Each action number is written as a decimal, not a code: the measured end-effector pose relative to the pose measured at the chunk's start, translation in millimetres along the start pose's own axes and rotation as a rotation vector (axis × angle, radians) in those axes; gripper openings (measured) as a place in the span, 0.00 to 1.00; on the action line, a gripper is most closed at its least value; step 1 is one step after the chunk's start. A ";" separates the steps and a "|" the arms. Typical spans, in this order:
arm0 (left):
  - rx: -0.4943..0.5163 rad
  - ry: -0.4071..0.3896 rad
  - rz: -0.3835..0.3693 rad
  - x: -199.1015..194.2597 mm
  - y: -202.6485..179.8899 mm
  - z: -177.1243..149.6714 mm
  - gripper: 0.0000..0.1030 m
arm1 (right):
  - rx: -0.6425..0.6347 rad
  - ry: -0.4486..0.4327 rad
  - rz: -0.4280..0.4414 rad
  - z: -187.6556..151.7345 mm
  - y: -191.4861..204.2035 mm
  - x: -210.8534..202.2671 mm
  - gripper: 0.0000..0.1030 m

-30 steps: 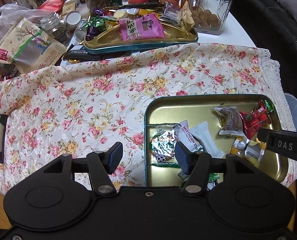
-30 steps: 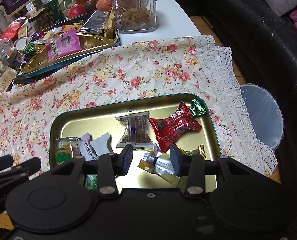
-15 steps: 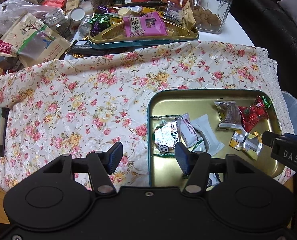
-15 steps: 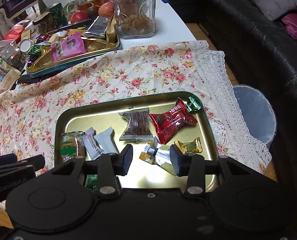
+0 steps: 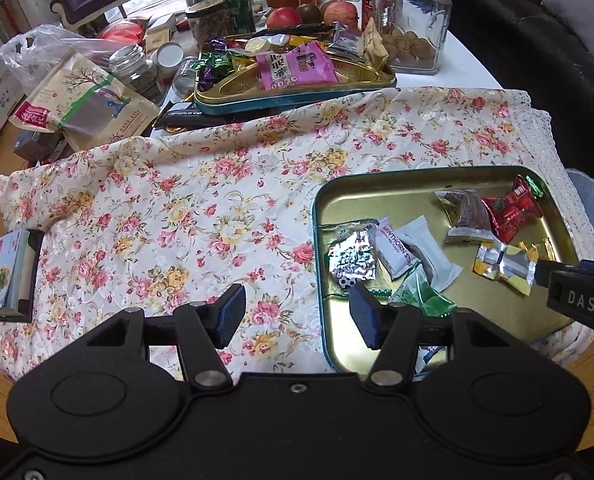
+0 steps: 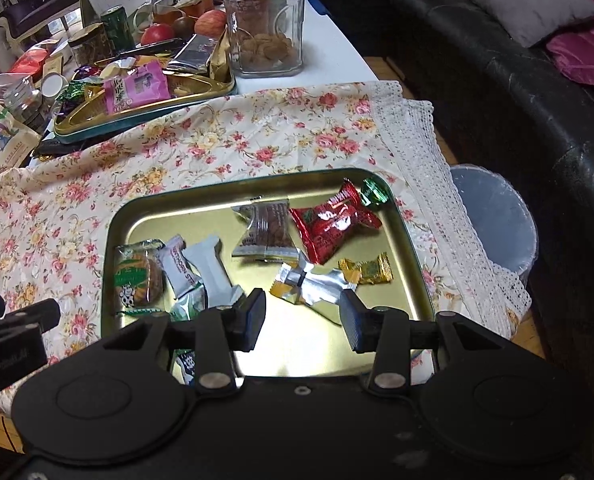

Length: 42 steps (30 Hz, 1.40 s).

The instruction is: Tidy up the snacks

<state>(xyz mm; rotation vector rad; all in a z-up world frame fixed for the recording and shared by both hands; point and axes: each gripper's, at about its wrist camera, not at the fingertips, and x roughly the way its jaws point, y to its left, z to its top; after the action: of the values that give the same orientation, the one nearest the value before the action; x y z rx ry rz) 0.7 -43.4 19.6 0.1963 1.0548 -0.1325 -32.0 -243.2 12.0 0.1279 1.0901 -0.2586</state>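
Observation:
A gold tray with a teal rim [image 5: 417, 172] [image 6: 233, 186] lies on the floral cloth and holds several wrapped snacks. Among them are a red packet [image 6: 333, 222], a clear brown packet [image 6: 265, 228], white hawthorn packets [image 5: 397, 246], a green cookie packet [image 6: 137, 276] and a silver-yellow wrapper [image 6: 309, 284]. My left gripper [image 5: 295, 312] hovers open over the tray's left rim and the cloth, holding nothing. Just above the silver-yellow wrapper, at the near side of the tray, my right gripper [image 6: 303, 314] is open and empty too.
A second tray [image 5: 297, 96] with a pink packet and sweets stands at the back, beside a glass jar [image 5: 413, 24], apples, cans and a snack bag [image 5: 81, 100]. A small box [image 5: 13, 272] lies at the cloth's left edge. A bin [image 6: 493, 220] and a black sofa [image 6: 517, 80] are on the right.
Both grippers have drawn back from the tray toward the table's near edge, so more of the far table shows. Their openings are the same and the snacks have not moved.

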 end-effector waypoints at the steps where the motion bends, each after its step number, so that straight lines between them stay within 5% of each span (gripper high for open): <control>1: 0.004 -0.001 -0.002 -1.1 -0.7 -1.9 0.60 | 0.002 0.001 0.005 -1.4 -0.1 -0.1 0.42; 42: -0.055 0.114 -0.038 24.6 6.1 0.8 0.60 | -0.054 0.043 0.005 0.1 19.0 23.4 0.42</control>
<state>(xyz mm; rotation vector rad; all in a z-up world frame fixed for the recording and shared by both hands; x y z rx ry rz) 14.6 -37.9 -0.9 0.1352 1.1747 -0.1271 -16.5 -228.3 -9.2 0.0887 1.1383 -0.2225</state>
